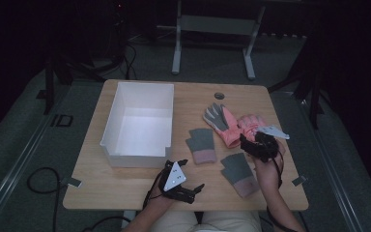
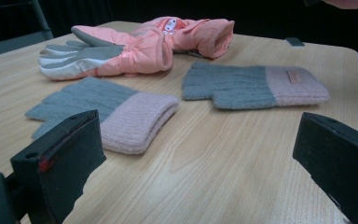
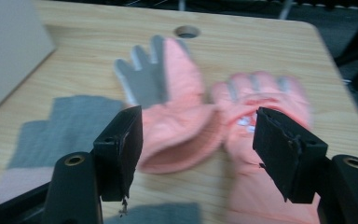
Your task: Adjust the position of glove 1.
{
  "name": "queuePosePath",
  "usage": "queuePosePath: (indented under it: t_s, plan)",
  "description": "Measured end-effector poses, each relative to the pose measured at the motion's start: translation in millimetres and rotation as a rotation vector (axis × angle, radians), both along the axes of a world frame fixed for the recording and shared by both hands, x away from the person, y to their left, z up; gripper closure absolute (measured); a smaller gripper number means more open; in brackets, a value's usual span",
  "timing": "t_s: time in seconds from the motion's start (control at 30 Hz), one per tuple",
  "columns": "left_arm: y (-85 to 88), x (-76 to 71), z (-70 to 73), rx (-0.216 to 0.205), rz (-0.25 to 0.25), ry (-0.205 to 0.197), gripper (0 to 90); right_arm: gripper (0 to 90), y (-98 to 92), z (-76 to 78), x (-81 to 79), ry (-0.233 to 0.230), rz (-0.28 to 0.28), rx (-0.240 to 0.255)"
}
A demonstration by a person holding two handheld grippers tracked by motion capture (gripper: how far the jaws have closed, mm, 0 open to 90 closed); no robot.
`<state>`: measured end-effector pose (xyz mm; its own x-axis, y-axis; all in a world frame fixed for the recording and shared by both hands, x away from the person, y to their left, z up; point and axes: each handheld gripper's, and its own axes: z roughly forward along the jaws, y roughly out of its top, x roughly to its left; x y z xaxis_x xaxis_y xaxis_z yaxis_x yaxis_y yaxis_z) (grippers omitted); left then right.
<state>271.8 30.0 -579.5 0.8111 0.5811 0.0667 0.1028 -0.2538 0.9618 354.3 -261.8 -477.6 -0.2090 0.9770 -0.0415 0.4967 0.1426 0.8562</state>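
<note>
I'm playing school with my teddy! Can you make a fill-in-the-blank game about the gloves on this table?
1. The white box on the table has ____ inside it.
2. There are ____ grey knitted gloves with pink cuffs, one here and one here.
3. The right gripper hovers over the ____ coloured ski gloves.
4. The left gripper has its fingers ____.

Missing words: nothing; two; pink; open

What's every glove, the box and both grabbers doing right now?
White box: empty, open top.
Pink ski gloves: lying together, ungripped.
Grey knit gloves: flat, apart.
Left gripper: jaws open, holding nothing.
Right gripper: jaws open above the pink ski gloves' cuffs.
</note>
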Motion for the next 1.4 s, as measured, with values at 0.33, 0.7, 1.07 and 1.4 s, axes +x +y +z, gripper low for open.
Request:
queuePosePath:
  t_s: [0.33, 0.7, 1.07, 1.4]
  plan:
    - [0.3, -0.2, 0.0, 0.000, -0.002, 0.000, 1.3, 33.0, 45.1, -9.7, 3.7, 0.019, 0.080, -0.004]
    - [0.5, -0.2, 0.0, 0.000, -0.004, 0.001, 1.2, 34.7, 88.3, -23.1, 9.4, 0.043, 0.141, 0.019]
    - [0.8, -0.6, 0.0, -0.001, -0.007, -0.001, 1.2, 38.1, 113.8, -40.3, 17.9, 0.093, 0.158, 0.030]
    - [0.8, -1.0, -0.1, -0.004, -0.011, -0.002, 1.3, 47.9, 125.9, -58.7, 31.9, 0.165, 0.166, 0.028]
